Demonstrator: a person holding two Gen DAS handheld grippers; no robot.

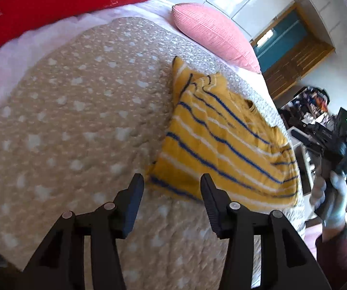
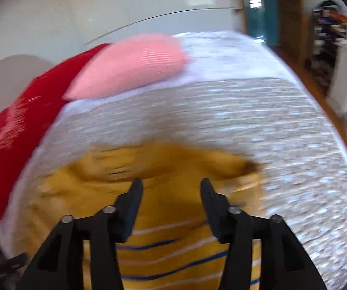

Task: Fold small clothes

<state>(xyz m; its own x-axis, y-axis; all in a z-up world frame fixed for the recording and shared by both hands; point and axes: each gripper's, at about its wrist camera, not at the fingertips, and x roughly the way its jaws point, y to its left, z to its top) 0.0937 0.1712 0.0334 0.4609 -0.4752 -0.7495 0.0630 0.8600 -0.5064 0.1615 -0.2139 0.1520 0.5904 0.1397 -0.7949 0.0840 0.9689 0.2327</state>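
Observation:
A small yellow garment [image 1: 224, 142] with blue and white stripes lies partly folded on a beige star-patterned blanket [image 1: 76, 120] on the bed. My left gripper [image 1: 172, 181] is open and empty, just above the garment's near left corner. The right gripper unit [image 1: 330, 145] shows at the right edge of the left wrist view, held in a gloved hand beyond the bed edge. In the right wrist view, blurred by motion, my right gripper [image 2: 171, 184] is open and empty above the yellow garment [image 2: 163, 169].
A pink pillow [image 1: 212, 33] and a red pillow [image 1: 52, 0] lie at the head of the bed. The blanket's right edge [image 1: 282, 120] drops to the floor. A cluttered shelf [image 2: 330, 48] and a wooden door frame [image 2: 292, 12] stand beyond the bed.

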